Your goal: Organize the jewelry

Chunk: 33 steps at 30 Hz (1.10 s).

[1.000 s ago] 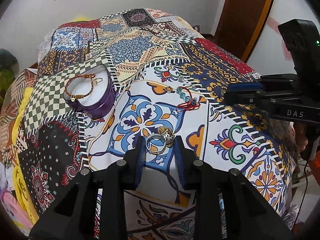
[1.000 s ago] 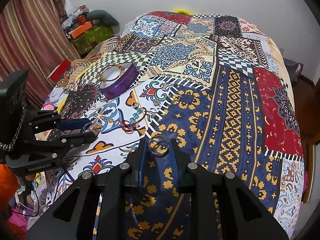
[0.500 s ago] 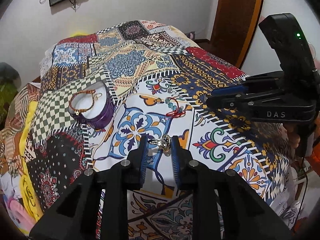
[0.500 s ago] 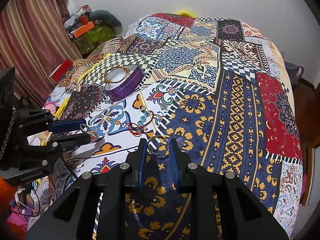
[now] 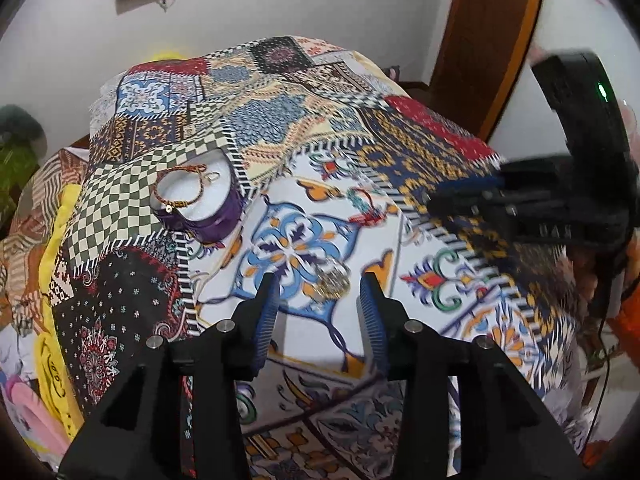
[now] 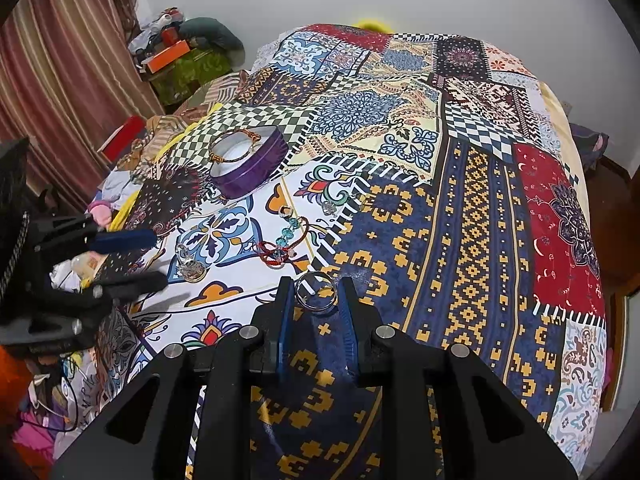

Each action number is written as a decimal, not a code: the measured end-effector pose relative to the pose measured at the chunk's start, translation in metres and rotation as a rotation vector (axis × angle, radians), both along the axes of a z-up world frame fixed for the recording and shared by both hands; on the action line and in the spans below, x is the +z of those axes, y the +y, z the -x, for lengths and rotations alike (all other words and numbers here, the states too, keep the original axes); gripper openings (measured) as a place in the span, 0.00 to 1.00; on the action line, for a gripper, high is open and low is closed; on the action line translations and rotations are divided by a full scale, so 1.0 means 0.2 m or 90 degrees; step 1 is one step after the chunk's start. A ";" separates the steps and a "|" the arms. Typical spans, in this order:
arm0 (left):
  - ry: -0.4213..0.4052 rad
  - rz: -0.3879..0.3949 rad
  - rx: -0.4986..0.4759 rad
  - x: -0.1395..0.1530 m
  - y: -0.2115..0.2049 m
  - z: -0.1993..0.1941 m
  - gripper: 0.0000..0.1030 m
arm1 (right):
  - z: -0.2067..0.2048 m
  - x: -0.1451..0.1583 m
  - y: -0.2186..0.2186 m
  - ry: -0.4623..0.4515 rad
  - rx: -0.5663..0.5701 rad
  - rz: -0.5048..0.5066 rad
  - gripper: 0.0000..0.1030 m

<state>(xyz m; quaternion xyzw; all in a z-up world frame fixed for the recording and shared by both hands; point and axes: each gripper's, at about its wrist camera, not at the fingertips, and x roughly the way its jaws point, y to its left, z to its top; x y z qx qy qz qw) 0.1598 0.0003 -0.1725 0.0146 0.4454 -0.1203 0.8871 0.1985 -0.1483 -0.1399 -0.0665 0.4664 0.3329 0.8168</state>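
Between right claw fingers, silver ring is clamped, presumably for purple tin far ahead-left. Left claw is spread wide; ring cluster is seen on bed, unheld, just ahead.

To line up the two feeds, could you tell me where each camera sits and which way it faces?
Left wrist: sits on the left gripper, looks along its open fingers across the quilt toward the wall and door; the right gripper shows at right.
Right wrist: sits on the right gripper, shut on a silver ring, looking up the bed; the left gripper shows at left.
Shared: purple tin, red beaded bracelet, loose rings.
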 end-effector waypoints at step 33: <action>-0.095 0.038 0.088 0.19 0.31 -0.17 0.19 | -0.07 0.23 0.35 -0.079 0.054 -0.020 0.19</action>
